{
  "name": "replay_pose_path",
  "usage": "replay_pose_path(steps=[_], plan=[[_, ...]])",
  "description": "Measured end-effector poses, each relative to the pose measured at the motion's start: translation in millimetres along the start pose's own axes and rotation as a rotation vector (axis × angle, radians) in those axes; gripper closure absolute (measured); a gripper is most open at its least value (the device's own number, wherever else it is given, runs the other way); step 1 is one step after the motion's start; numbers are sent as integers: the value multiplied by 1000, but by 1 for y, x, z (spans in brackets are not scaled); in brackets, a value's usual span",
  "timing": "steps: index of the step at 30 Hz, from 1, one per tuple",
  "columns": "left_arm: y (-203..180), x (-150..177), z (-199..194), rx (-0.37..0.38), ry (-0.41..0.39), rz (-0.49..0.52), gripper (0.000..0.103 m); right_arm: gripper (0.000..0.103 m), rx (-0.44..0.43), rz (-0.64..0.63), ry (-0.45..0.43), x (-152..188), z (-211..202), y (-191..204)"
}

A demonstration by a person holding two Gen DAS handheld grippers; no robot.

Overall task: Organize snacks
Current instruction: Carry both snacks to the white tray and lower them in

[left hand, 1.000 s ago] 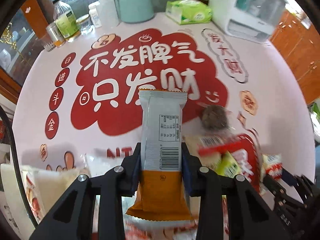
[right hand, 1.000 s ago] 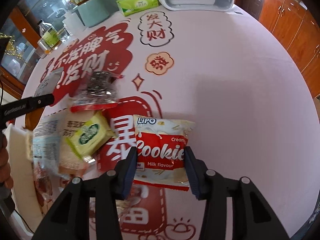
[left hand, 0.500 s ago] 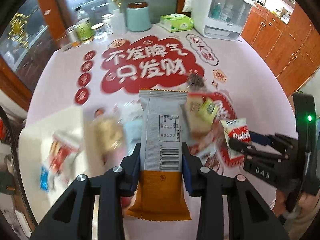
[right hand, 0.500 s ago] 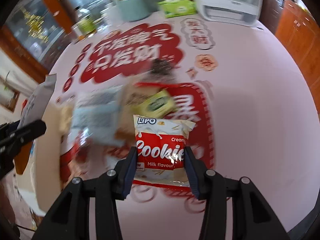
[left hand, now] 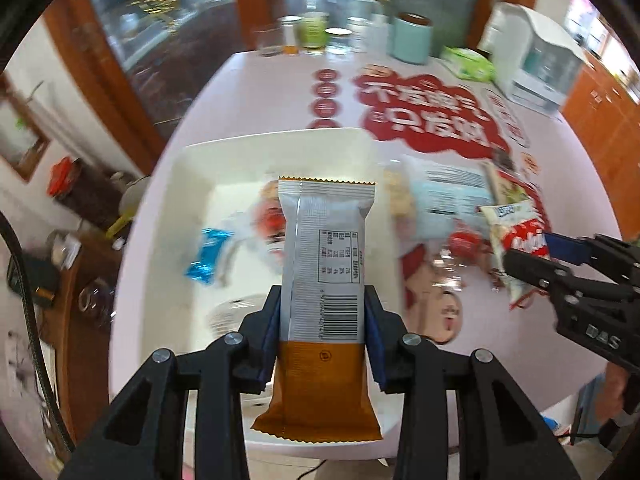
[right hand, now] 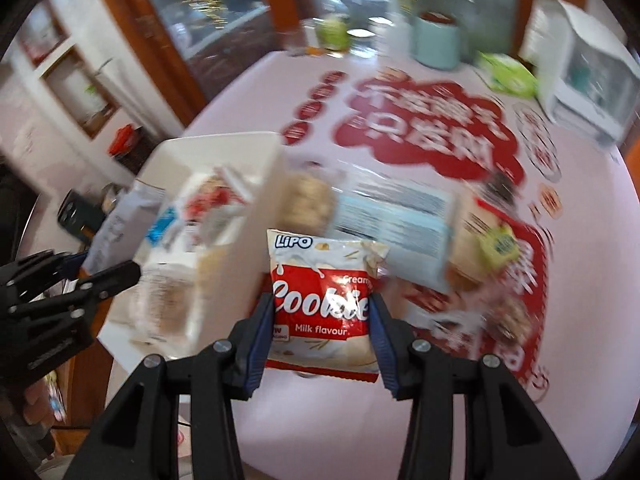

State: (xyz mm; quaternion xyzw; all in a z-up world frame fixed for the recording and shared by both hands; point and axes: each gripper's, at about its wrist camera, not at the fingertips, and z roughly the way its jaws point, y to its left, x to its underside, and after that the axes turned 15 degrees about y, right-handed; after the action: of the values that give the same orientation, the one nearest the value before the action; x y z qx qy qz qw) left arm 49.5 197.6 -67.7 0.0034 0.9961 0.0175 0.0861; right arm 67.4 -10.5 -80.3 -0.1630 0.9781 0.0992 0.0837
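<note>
My left gripper [left hand: 322,304] is shut on a silver-and-orange snack bar [left hand: 326,240], which hangs above the white bin [left hand: 280,148] at the table's left end. Inside the bin lie a blue wrapper [left hand: 206,260] and a red-and-white packet, both blurred. My right gripper [right hand: 320,312] is shut on a red-and-white Lipo cookie packet [right hand: 320,280], just right of the bin's wall [right hand: 240,148]. In the left wrist view the right gripper [left hand: 536,254] and its cookie packet [left hand: 516,224] show at the right. The left gripper [right hand: 100,268] appears at the left of the right wrist view.
A heap of loose snacks lies right of the bin, with a pale blue pack [right hand: 396,216] and a green packet [right hand: 498,246] among them. At the table's far edge stand a teal canister [left hand: 412,38], a green tissue pack [left hand: 468,64], a white appliance [left hand: 536,64] and several jars.
Both grippers have swung left and upward from the snack heap to the white bin, each keeping its packet. The bin now fills the middle of the left wrist view.
</note>
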Motion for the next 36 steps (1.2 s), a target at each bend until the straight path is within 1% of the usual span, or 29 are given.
replay_pose_path(steps=[4,10,14,18,26,27,28,30,33,36], plan=[[33,4,-8,-28,-33,-53,66,57,-6,-83,-22,-11,-8,38],[58,-1,-23,-88,-89,-58,66,57,-19,-163,-84,-38,-28,82],[69,-7,-30,-96,-114,-62,65,56,-30,-181,-111,-56,-37,99],[74,-16,-33,-108,-129,-66,65,56,-20,-197,-121,-72,-38,112],[83,-27,-23,-129,-109,-82,61,56,-27,-204,-106,-96,-34,127],[84,-28,-21,-132,-105,-83,53,55,-30,-203,-106,-97,-34,127],[84,-28,-20,-135,-103,-85,38,55,-34,-205,-104,-98,-33,129],[84,-28,-19,-151,-113,-94,20,54,-40,-206,-96,-101,-32,130],[82,-27,-18,-165,-120,-89,19,52,-57,-216,-94,-102,-31,132],[82,-28,-16,-158,-110,-91,19,49,-66,-220,-94,-103,-31,134]])
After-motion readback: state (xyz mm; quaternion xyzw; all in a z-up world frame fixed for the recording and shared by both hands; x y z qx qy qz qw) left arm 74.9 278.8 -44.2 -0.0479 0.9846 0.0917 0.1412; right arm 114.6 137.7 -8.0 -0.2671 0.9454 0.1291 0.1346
